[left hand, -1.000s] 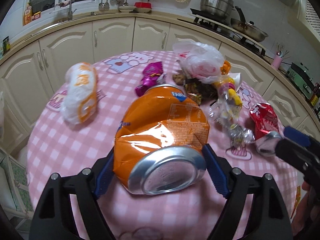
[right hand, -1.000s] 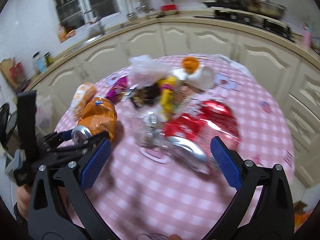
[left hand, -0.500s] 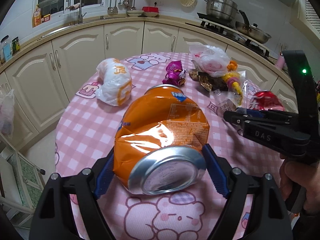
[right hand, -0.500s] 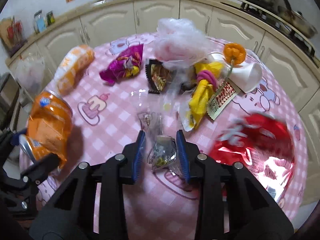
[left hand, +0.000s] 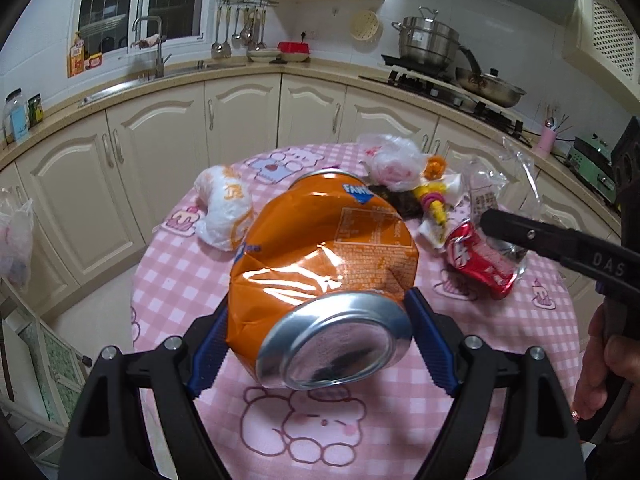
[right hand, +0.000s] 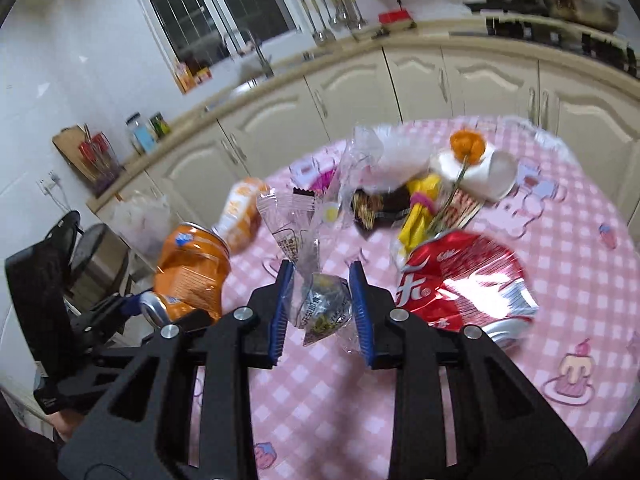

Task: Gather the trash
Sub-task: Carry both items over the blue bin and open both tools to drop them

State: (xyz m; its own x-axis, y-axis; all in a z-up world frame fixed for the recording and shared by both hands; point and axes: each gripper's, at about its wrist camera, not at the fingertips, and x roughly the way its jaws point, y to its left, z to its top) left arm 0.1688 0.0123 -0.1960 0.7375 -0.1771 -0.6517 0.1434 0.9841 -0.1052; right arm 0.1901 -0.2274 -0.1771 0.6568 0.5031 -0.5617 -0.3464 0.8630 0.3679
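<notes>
Left hand-held gripper (left hand: 320, 344) clamped on crushed orange can (left hand: 324, 256), right hand-held gripper (right hand: 320, 300) pinching clear plastic wrapper (right hand: 316, 280), crushed red can (right hand: 460, 280) beside it on the table (right hand: 540, 320)

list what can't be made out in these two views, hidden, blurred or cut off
1. Table under the orange can: left wrist view, the can in the left gripper covers it.
2. Wrapper print: right wrist view, crumpled and blurred inside the right gripper.
3. Red can top: right wrist view, the finger covers one edge; motion blur.
4. Trash bin: in neither view.
</notes>
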